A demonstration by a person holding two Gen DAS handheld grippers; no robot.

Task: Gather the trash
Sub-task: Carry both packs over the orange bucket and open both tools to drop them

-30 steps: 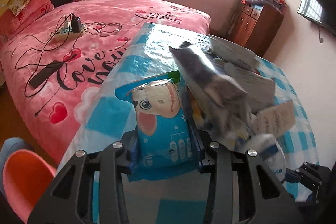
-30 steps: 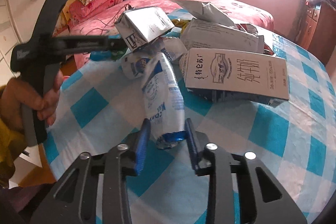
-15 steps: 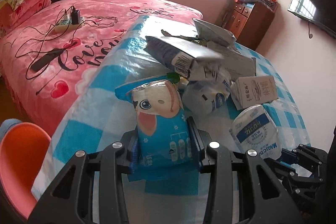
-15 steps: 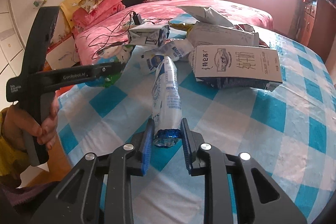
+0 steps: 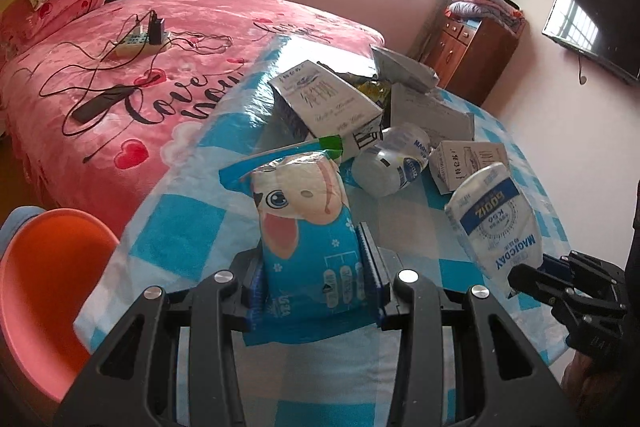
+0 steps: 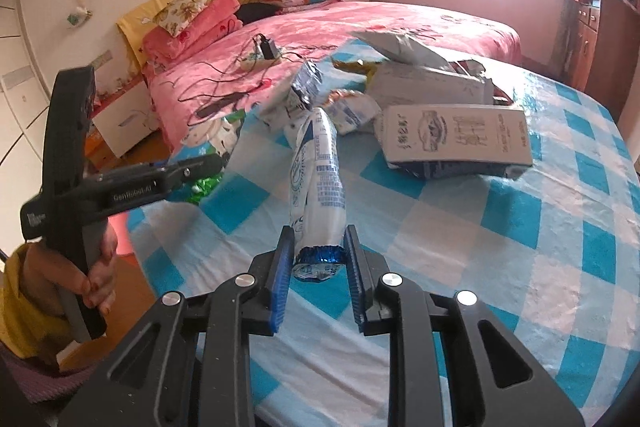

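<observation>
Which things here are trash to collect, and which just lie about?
Trash:
- blue cartoon-face plastic packet, held by left gripper
- white-and-blue plastic pouch, held by right gripper
- flattened white milk cartons

Lying about:
- white power strip with black cables
- orange plastic chair

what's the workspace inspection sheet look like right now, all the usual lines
surface: table under a blue-and-white checked cloth
job's things: cartoon wet-wipe pack and white pouch, both held; milk carton lying flat; open carton and another pouch heaped behind
clutter: crumpled wrappers among the heap
grippers: left gripper shut on the pack; right gripper shut on the pouch's end
cables: power strip with black leads on the bed
surroundings: pink bed, orange chair, wooden cabinet, wall TV
</observation>
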